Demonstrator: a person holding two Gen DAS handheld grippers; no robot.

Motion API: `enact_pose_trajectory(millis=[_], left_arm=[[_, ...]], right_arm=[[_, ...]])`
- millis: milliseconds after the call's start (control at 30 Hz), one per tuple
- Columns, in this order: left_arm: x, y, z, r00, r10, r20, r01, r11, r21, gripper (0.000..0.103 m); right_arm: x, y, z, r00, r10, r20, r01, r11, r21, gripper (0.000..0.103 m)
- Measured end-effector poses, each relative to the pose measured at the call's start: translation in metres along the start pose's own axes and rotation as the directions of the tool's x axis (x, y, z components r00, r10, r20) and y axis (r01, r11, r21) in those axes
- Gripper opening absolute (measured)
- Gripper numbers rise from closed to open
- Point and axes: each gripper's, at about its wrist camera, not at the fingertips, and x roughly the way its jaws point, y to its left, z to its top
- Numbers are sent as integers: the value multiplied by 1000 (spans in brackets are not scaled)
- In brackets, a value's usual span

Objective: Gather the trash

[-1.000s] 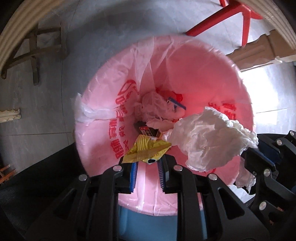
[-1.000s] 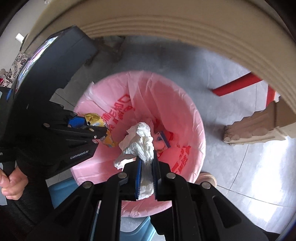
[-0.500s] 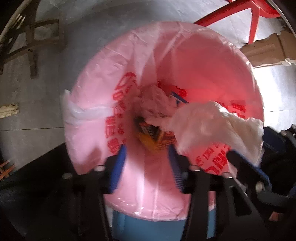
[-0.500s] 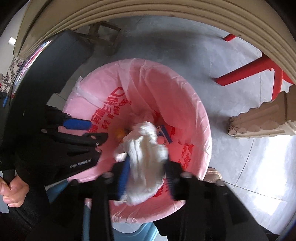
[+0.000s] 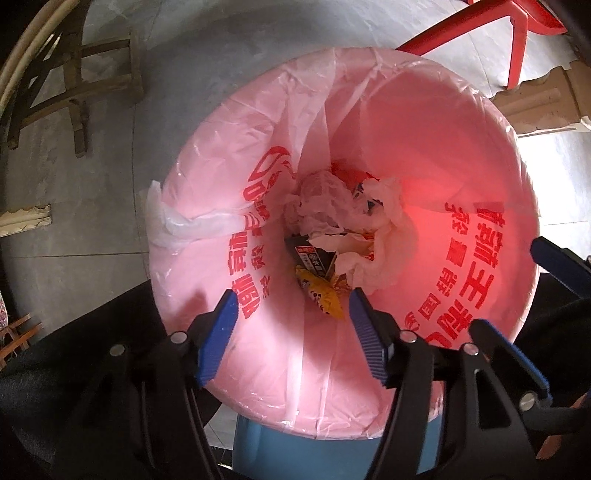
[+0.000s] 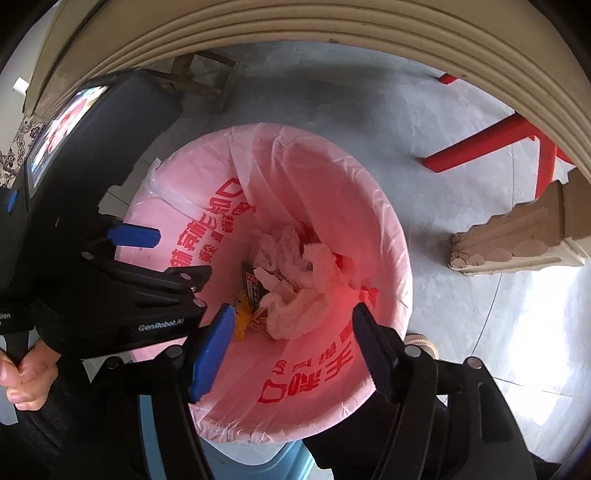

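Over the bin (image 5: 258,428), from your left wrist, the left gripper (image 5: 290,315) has just spread its jaws; the yellow wrapper (image 5: 325,295) now lies down in the pink liner (image 5: 461,155). From your right wrist, the right gripper (image 6: 293,326) likewise gapes empty, its crumpled tissue (image 6: 299,310) dropped beside it: both pieces binned.

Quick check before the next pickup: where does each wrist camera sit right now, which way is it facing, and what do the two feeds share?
Left wrist: on the left gripper, looking steeply down into the pink-lined bin; its open blue-padded fingers show.
Right wrist: on the right gripper, also facing down; its open fingers, the left gripper and a hand show.
Shared: bin, white tissue, yellow wrapper, red chair.
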Motion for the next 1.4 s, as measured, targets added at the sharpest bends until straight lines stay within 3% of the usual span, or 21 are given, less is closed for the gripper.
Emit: enact_pose_trajectory(millis=[233,700,933,1033,1167,1333,1400], left_arm=[[-6,-4,-7,1000,16,21,-17,1000,13,62],[-44,-7,-24,994,-15,111,16,1000,-4,66],[-79,-9,-41,976,-24,217,34,999,-41,66],[-110,-10,-53,949,-26,314,46,997,-56,66],[-155,-12,-73,901,-24,432,58,996,-65,70],[-218,-18,-102,810,-4,586,46,997,-57,73],[-244,-23,-116,761,19,648,23,998,-56,76]], right_arm=[[-13,-7,-5,1000,-14,22,13,999,48,66],[-48,-9,-16,993,-62,102,51,993,102,66],[-85,-12,-23,978,-90,190,58,984,167,66],[-121,-13,-27,950,-125,286,70,978,196,66],[-179,-12,-38,883,-183,432,81,967,243,75],[-255,-2,-57,754,-272,598,130,954,270,77],[-286,6,-65,692,-307,653,155,947,281,80]])
